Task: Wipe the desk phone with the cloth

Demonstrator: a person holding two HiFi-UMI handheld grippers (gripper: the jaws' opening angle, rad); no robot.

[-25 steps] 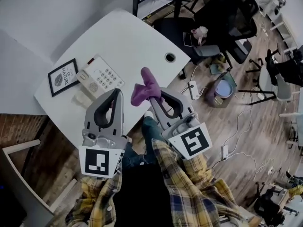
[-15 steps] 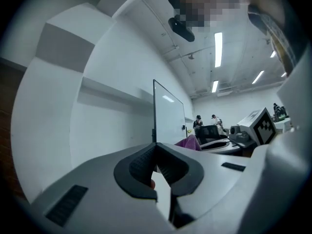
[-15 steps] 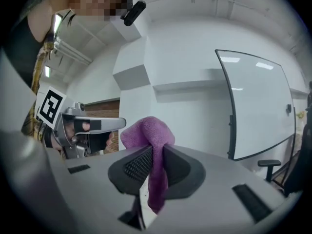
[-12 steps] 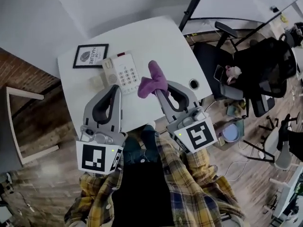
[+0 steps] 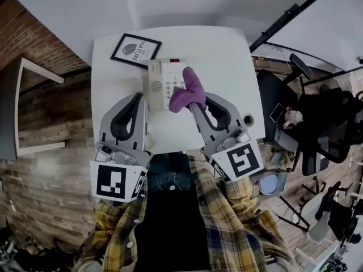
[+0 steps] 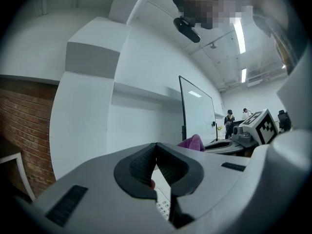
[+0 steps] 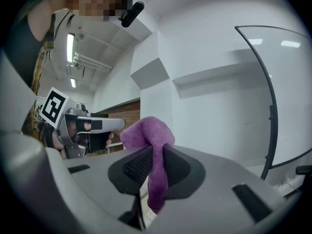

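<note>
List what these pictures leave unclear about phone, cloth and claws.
Desk phone: keypad's right part hidden under the cloth, head view.
Whether cloth touches phone: head view cannot settle it.
Left gripper view: shut left claw hides all but a few keys.
Framed picture: print too small, head view.

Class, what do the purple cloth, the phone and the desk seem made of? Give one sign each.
Cloth: soft fuzzy fabric, perhaps microfibre; it folds and droops.
Phone: cream plastic, probably, matte; moulded body with keys.
Desk: smooth white top, perhaps laminate; no grain shows.
</note>
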